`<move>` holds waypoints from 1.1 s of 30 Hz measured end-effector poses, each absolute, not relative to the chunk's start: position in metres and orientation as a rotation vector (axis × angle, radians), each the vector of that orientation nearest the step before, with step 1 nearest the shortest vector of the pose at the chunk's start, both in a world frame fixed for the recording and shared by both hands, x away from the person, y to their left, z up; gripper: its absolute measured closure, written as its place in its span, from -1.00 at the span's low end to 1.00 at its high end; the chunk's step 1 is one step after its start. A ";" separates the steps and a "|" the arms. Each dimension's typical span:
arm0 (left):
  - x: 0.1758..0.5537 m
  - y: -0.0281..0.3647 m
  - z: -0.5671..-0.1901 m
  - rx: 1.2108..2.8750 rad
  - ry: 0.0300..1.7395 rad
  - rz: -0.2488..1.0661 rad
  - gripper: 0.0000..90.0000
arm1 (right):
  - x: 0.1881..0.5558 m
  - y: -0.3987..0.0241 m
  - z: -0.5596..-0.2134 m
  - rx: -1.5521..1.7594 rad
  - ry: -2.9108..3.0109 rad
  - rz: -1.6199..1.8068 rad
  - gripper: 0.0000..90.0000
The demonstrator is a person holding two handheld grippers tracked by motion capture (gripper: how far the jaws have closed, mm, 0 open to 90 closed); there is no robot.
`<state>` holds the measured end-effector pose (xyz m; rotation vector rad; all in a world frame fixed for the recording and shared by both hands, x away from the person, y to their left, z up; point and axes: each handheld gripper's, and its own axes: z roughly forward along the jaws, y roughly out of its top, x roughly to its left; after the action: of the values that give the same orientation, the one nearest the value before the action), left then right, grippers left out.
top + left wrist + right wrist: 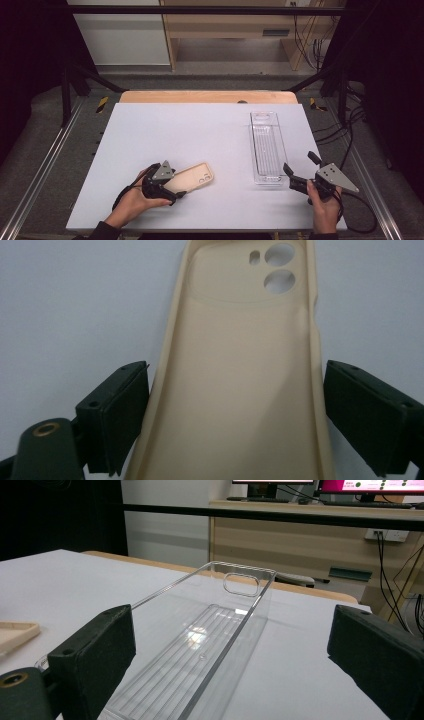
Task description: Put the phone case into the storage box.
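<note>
A beige phone case (192, 177) lies open side up on the white table top (175, 130), at the front left. My left gripper (175, 186) holds its near end: in the left gripper view the case (235, 380) runs up between the two black jaws, whose pads touch its long rims, with the camera holes at the far end. My right gripper (300, 167) stands open at the front right, by the near end of a clear plastic tray (267, 145). In the right gripper view this tray (200, 575) lies ahead between the wide-apart jaws, untouched.
The tray is long and narrow, with nothing in it, and runs away from me along the right side of the table. A wooden edge (207, 96) borders the far side. Black frame rails and cables stand around the table.
</note>
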<state>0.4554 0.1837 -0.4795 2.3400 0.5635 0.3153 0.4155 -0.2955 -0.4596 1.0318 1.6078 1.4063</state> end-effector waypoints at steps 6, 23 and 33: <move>0.457 0.181 -0.479 2.360 0.608 0.290 -0.75 | 0.415 -0.296 -0.459 1.031 1.608 1.407 -0.88; 0.460 0.185 -0.484 2.342 0.612 0.249 -0.82 | 0.416 -0.295 -0.460 1.028 1.613 1.403 -0.88; 0.457 0.187 -0.487 2.320 0.619 0.267 -0.86 | 0.416 -0.294 -0.460 1.026 1.620 1.405 -0.88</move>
<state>0.4571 0.1873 -0.4865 2.3199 0.6185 0.2667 0.4162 -0.2943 -0.4598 1.0257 1.6198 1.4051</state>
